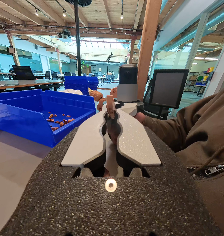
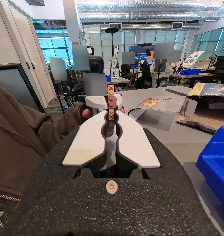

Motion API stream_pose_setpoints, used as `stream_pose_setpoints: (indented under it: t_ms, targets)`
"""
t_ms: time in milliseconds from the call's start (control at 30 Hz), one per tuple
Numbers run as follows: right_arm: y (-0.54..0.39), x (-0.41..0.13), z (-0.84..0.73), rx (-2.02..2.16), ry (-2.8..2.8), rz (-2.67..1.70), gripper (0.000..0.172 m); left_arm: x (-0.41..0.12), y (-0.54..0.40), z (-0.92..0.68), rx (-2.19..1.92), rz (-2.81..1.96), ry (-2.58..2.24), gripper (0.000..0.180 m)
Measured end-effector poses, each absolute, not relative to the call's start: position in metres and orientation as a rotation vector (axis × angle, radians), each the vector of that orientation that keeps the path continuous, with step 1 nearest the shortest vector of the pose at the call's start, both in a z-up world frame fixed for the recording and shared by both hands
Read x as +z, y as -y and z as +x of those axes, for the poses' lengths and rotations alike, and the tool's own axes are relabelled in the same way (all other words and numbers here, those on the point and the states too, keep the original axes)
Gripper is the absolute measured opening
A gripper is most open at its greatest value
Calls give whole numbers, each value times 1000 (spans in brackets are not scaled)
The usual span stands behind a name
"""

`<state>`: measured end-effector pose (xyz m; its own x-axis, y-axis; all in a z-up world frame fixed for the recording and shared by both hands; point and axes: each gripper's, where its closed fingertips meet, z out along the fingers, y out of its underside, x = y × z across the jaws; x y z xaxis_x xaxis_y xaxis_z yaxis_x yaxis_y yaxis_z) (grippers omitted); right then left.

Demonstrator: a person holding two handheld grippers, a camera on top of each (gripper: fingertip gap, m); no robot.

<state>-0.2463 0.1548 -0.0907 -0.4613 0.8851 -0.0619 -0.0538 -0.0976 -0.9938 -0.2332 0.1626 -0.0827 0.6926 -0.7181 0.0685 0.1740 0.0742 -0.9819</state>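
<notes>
Pinching one upright strip of tan and brown studded bricks (image 2: 111, 102): right gripper (image 2: 111, 116) low, left gripper (image 1: 110, 113) mid-strip, both nearly closed.

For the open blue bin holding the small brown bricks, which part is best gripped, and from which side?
Probably the blue bin's low front wall, from above: it is a thin upright lip that narrow jaws could straddle, and the loose brown bricks lie behind it, out of the way.
</notes>
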Motion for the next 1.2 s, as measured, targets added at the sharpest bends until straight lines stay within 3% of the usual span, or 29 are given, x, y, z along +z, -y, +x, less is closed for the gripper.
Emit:
stream_pose_setpoints:
  t_ms: [167,400,600,733,933,1100,1200]
  targets:
    - [-155,-90,-241,1615,1481,-898,20,-81,-163,-240,-688,-1342,-483,10]
    - [-163,-76,-233,1593,1418,-834,21,-95,-168,-232,-587,-1429,-557,10]
    - [-162,-83,-234,1475,1475,-814,19,-107,-169,-222,-531,-1480,-647,10]
    - [-160,-86,-234,1463,1502,-810,8,-109,-169,-221,-532,-1490,-654,10]
    - [-162,-81,-234,1502,1455,-825,7,-104,-169,-221,-555,-1453,-625,11]
    - [-160,-73,-235,1615,1374,-844,7,-100,-168,-218,-605,-1426,-601,27]
    - [-153,-72,-237,1670,1359,-840,7,-100,-169,-215,-597,-1420,-606,22]
